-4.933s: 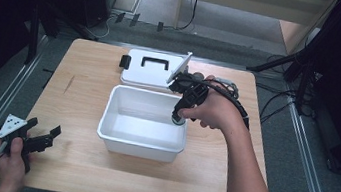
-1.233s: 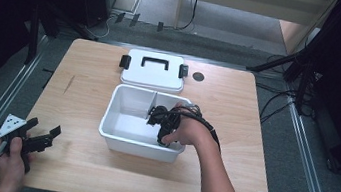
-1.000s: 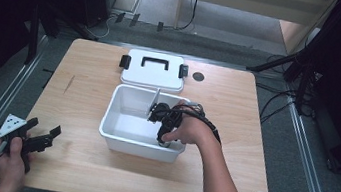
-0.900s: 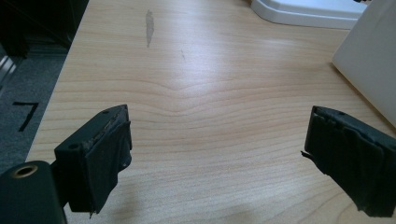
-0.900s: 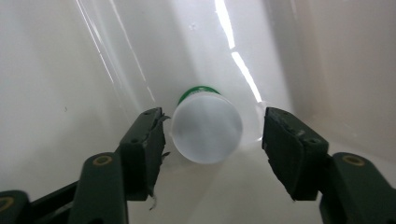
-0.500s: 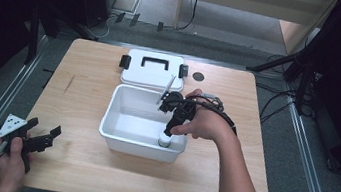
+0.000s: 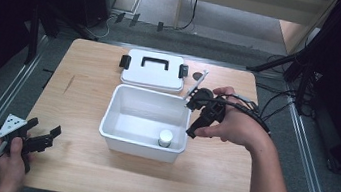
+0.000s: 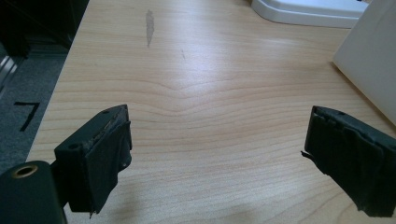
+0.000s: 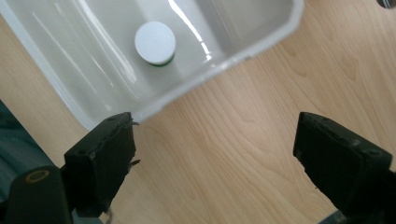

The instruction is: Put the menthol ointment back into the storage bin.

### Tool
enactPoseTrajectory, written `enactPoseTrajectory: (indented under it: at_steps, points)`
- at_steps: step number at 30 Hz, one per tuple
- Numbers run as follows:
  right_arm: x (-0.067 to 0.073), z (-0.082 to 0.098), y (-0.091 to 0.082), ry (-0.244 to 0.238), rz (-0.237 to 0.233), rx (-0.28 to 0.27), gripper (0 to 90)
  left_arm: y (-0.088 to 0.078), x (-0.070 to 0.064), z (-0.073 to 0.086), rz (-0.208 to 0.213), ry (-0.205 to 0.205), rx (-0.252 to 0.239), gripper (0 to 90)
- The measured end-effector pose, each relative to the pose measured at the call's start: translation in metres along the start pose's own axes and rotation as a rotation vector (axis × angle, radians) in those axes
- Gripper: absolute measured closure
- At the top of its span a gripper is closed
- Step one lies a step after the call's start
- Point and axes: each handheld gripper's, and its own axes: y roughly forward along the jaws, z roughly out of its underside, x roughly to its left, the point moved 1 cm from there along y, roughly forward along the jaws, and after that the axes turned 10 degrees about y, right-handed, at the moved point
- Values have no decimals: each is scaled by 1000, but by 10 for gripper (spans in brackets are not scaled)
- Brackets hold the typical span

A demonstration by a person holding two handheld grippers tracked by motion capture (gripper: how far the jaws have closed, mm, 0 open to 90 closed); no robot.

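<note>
A white plastic bin [image 7: 119, 119] stands in the middle of the wooden table. A small bottle with a white cap [image 7: 165, 137] stands upright in the bin's near right corner, and its cap [image 9: 155, 43] shows from above in the right gripper view. My right gripper [image 7: 194, 122] hangs just right of the bin's rim [image 9: 224, 63], above bare wood. Its jaws have just been opening and stand wide with nothing between them. My left gripper [image 7: 51, 139] rests open at the near left corner, over bare table [image 8: 210, 116].
The bin's white lid [image 7: 154, 71] with a black handle and clips lies flat behind the bin. A small dark disc [image 7: 197, 76] sits on the table right of the lid. The bin's wall [image 8: 369, 70] shows at the right of the left gripper view.
The right gripper let go of the bottle inside the bin, opened, and rose out to the right of the rim. The bottle stays standing in the bin. The left gripper has not moved.
</note>
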Motion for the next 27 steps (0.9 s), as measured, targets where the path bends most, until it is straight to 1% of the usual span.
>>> enactPoseTrajectory:
  at_steps: [2,5,8,11,15,17,21,24,27]
  points:
    - [-6,7,-5,24,8,-6,114,0,0,0,0,1,1,82]
    - [-15,18,-10,69,3,-19,59,0,0,0,-3,-2,-1,82]
    - [-25,30,-10,111,17,-29,57,0,0,0,-4,-2,-3,82]
    - [-34,44,-7,138,25,-28,57,0,0,0,-2,-5,-5,82]
    - [-45,62,-2,169,24,-23,62,0,0,0,-2,-2,-4,82]
    - [-51,73,0,187,19,-30,63,0,0,0,-2,-2,-4,82]
    - [-58,88,6,219,13,-35,66,0,0,0,-2,-3,-3,82]
    - [-64,101,14,241,15,-29,66,0,0,0,-2,-3,-3,82]
    - [-69,116,27,274,11,-37,78,0,0,0,-2,-2,-3,82]
